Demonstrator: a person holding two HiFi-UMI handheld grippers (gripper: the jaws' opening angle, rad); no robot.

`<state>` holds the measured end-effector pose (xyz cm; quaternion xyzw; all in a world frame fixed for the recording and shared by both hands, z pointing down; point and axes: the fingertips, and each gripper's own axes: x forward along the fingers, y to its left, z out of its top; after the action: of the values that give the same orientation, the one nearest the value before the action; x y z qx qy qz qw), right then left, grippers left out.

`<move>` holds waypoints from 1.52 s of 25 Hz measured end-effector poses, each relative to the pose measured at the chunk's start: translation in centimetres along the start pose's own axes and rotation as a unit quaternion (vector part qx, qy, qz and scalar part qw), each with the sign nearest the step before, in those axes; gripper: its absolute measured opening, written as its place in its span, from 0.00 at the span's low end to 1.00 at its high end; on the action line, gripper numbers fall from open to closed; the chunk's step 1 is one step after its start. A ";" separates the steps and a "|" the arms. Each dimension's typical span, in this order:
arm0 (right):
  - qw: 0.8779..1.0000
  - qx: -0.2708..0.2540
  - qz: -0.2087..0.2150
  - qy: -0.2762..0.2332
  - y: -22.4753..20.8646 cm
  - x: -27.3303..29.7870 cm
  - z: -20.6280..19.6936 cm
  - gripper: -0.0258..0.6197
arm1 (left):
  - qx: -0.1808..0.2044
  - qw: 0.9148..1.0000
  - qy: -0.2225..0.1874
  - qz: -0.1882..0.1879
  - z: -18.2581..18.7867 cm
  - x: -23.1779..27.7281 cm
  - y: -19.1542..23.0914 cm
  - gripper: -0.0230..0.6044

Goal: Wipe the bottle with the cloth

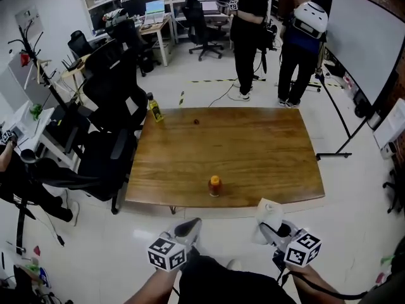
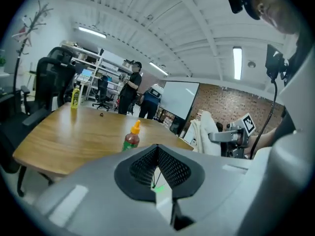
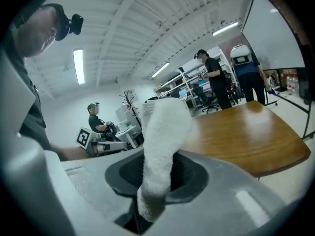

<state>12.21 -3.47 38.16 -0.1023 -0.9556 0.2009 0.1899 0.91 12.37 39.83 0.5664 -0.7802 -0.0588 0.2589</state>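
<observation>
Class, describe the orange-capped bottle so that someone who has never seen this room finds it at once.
Find the large wooden table in the office. Close to its near edge, about midway along, stands a small sauce bottle alone. Its orange cap and reddish body set it apart from the yellow bottle at the far left corner.

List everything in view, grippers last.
table: one, brown wood, mid-floor
sauce bottle: one, red with orange cap, upright near table's near edge
yellow bottle: one, yellow, table's far left corner
small object: one, dark red, table's far side
office chairs: several, black, left of table
whiteboard: one, white, right of table
people: two, dark clothes, standing beyond table
cloth: one, white, in right gripper
left gripper: one, grey, shut, empty
right gripper: one, grey, shut on cloth
</observation>
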 end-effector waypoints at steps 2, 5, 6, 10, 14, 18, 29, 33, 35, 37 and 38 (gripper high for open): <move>1.000 0.000 0.005 0.007 0.2 -0.6 -0.8 0.16 | -0.013 1.000 -0.011 0.010 -0.6 -1.4 -1.3 0.06; 1.000 0.002 0.006 0.008 0.6 -1.9 -1.3 0.16 | -0.020 1.000 -0.019 0.009 -1.0 -2.8 -3.1 0.06; 1.000 0.001 0.008 0.007 0.9 -2.2 -1.4 0.16 | -0.018 1.000 -0.023 0.007 -0.8 -3.2 -3.4 0.06; 1.000 0.000 0.001 -0.002 2.3 -3.0 -1.3 0.16 | -0.002 1.000 -0.028 -0.002 0.2 -4.4 -3.4 0.06; 0.999 0.016 -0.024 -0.012 2.9 -2.6 -2.1 0.16 | 0.004 1.000 -0.022 -0.011 0.8 -5.2 -1.8 0.06; 0.998 0.030 -0.047 -0.017 3.9 -1.8 -3.2 0.16 | 0.006 0.999 -0.019 -0.028 1.2 -5.8 -0.4 0.06; 0.996 0.024 -0.083 -0.008 5.7 -1.6 -4.5 0.16 | 0.010 0.998 -0.003 -0.059 0.8 -5.9 0.3 0.06; 0.996 0.022 -0.083 -0.007 5.8 -1.8 -4.8 0.16 | 0.011 0.998 -0.002 -0.058 0.7 -6.2 0.3 0.06; 0.996 0.018 -0.084 -0.006 6.0 -1.8 -4.5 0.16 | 0.012 0.998 -0.002 -0.058 0.9 -6.3 0.3 0.06; 0.996 0.016 -0.084 -0.007 6.2 -1.7 -4.2 0.16 | 0.014 0.998 -0.003 -0.058 1.2 -6.4 0.3 0.06; 0.996 0.016 -0.084 -0.007 6.2 -1.7 -4.2 0.16 | 0.014 0.998 -0.004 -0.057 1.2 -6.4 0.4 0.06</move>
<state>16.16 3.13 38.51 -0.0173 -0.9588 0.1999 0.2012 1.45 18.10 36.76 0.6135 -0.7483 -0.0645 0.2438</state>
